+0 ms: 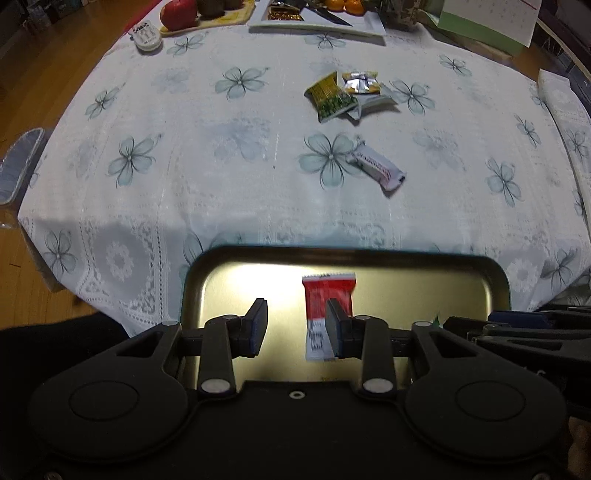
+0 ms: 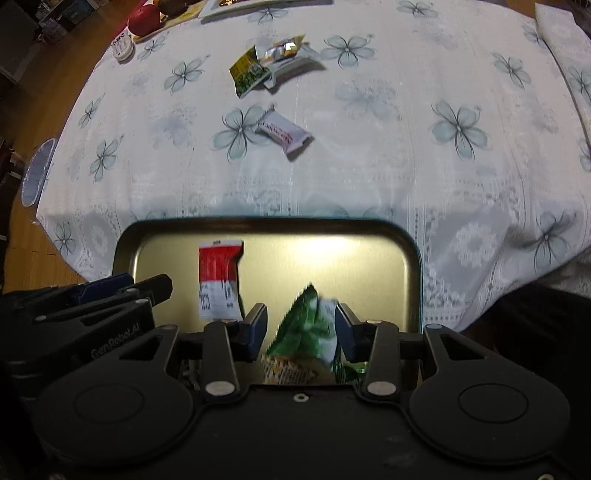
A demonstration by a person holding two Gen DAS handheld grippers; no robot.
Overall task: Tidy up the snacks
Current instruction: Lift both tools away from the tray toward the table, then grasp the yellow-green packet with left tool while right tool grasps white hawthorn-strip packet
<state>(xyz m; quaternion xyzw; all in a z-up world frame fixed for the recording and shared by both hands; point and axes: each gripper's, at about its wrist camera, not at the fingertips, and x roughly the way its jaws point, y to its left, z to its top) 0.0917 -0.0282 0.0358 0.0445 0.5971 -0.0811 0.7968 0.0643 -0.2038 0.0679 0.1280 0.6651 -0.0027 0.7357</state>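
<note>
A gold metal tray (image 1: 369, 254) (image 2: 258, 221) sits on the near edge of the flowered tablecloth. In it lie a red-and-white packet (image 1: 327, 291) (image 2: 219, 266) and a green packet (image 2: 303, 328). My left gripper (image 1: 297, 321) hovers open over the tray, with nothing between its fingers. My right gripper (image 2: 301, 317) is open above the green packet, which looks blurred and loose between the fingers. Farther out on the cloth are a yellow-green packet (image 1: 328, 98) (image 2: 249, 72), a silver packet (image 1: 360, 83) (image 2: 280, 50) and a white bar (image 1: 376, 166) (image 2: 284, 133).
At the far edge stand a board with a red apple (image 1: 177, 14), a white platter (image 1: 317, 27) holding a knife and oranges, a round white tin (image 1: 147, 37) and a green box (image 1: 480, 29). The table's left edge drops to a wooden floor (image 1: 37, 92).
</note>
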